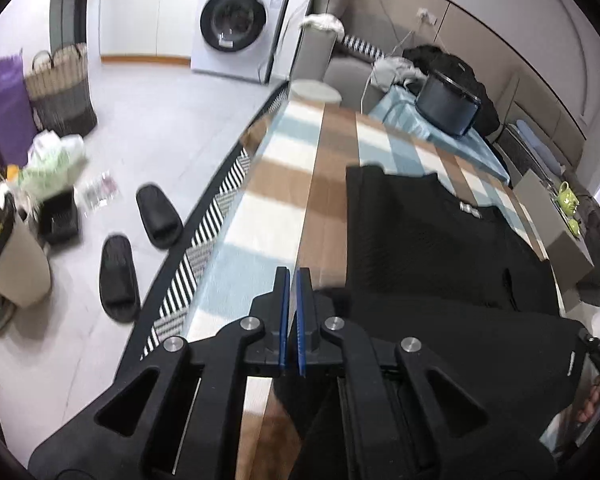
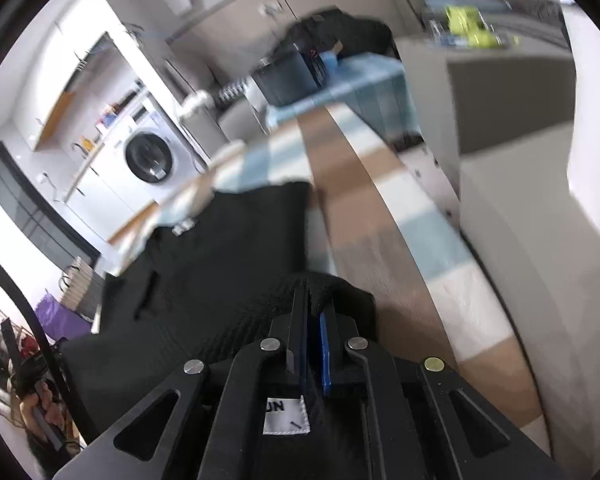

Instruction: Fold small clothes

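A small black knitted top (image 1: 428, 240) lies on the checked tablecloth (image 1: 284, 184), its neckline with a white label toward the far end. My left gripper (image 1: 292, 276) has its blue pads nearly together; black fabric hangs under its body near the hem, but no cloth shows between the tips. My right gripper (image 2: 314, 308) is shut on a raised fold of the same black top (image 2: 228, 248), with a white care tag (image 2: 286, 416) showing below the fingers.
A dark round pot (image 1: 448, 104) and piled clothes sit beyond the table's far end. A grey box (image 1: 552, 220) stands right of the table. On the floor left are black slippers (image 1: 140, 236), baskets and a bin. A washing machine (image 1: 236, 24) stands at the back.
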`<action>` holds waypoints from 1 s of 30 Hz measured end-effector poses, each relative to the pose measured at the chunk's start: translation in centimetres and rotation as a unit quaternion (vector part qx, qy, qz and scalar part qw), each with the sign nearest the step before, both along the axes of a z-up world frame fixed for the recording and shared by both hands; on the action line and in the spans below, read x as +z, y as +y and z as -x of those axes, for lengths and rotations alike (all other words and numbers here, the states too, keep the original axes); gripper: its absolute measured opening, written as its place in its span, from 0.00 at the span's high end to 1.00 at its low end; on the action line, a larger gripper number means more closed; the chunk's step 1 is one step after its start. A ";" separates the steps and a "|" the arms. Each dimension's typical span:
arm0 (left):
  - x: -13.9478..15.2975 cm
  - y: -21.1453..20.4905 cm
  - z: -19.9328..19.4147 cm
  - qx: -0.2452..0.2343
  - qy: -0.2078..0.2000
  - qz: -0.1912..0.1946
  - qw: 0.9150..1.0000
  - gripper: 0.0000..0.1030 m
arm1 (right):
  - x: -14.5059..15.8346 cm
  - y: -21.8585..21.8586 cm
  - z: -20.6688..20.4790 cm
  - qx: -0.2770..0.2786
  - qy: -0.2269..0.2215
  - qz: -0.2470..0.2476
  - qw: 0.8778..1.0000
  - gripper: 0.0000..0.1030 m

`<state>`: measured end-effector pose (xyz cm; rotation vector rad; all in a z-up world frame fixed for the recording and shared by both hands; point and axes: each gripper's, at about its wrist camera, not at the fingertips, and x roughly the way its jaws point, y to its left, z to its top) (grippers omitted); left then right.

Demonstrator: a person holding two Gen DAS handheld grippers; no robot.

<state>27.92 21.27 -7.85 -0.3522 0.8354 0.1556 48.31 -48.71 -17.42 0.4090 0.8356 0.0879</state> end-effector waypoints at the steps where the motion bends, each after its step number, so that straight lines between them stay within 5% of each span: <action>1: -0.6 0.1 0.3 -0.005 0.004 0.003 1.000 0.98 | -0.3 -0.2 0.2 0.006 0.005 -0.009 1.000 0.90; 5: -1.7 -0.1 2.1 -0.031 0.013 0.045 0.998 0.77 | -0.9 -0.8 1.8 0.029 0.008 -0.032 0.999 0.74; 8: -1.9 -0.4 3.6 -0.033 0.007 0.072 0.997 0.65 | -1.5 -0.9 3.0 0.048 0.016 -0.037 0.998 0.74; 11: -1.7 -0.7 4.6 -0.045 0.001 0.105 0.993 0.64 | -1.7 -0.6 3.4 0.059 0.015 -0.033 0.998 0.74; 20: -0.1 -0.5 6.8 -0.023 0.001 0.072 0.997 0.59 | 0.7 2.3 5.9 0.126 -0.021 -0.035 0.991 0.95; 25: 0.4 -1.9 7.1 -0.053 0.002 0.050 0.997 0.55 | -1.5 2.9 7.7 0.139 0.061 -0.010 0.988 0.95; 27: 0.4 -3.0 6.7 -0.071 0.003 0.039 0.997 0.55 | -1.8 2.8 8.0 0.149 0.069 -0.008 0.986 0.92; 30: 0.2 -4.2 6.0 -0.081 0.010 0.025 0.996 0.55 | -1.0 1.4 7.4 0.129 0.033 -0.042 0.990 0.70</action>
